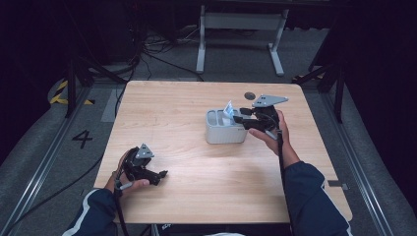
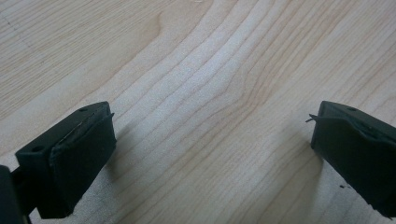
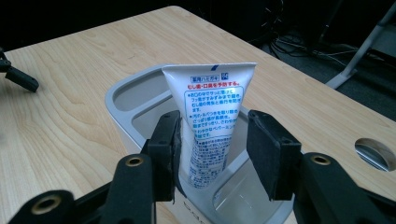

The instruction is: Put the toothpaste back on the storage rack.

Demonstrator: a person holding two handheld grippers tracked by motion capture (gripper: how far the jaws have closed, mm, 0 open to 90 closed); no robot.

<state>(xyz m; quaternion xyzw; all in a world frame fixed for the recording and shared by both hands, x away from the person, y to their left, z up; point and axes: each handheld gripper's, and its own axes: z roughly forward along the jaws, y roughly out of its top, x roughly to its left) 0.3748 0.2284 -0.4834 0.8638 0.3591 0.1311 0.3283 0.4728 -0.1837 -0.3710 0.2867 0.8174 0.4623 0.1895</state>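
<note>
Right tool [image 3: 212, 154] stands with jaws spread around the tube [image 3: 209, 116], which sits upright in the holder [image 1: 216, 135] on the bench [image 1: 196, 162]; the pads seem no longer to press it. Placing looks finished. Next it should back away straight without tipping the tube. Left tool [image 1: 147, 172] rests spread, well apart.

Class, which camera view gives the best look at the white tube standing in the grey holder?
The right gripper view: the tube stands close up, its printed label clear, between the open claw pads. The high view shows it small and distant in the grey holder. The left gripper view looks at bare table.
</note>
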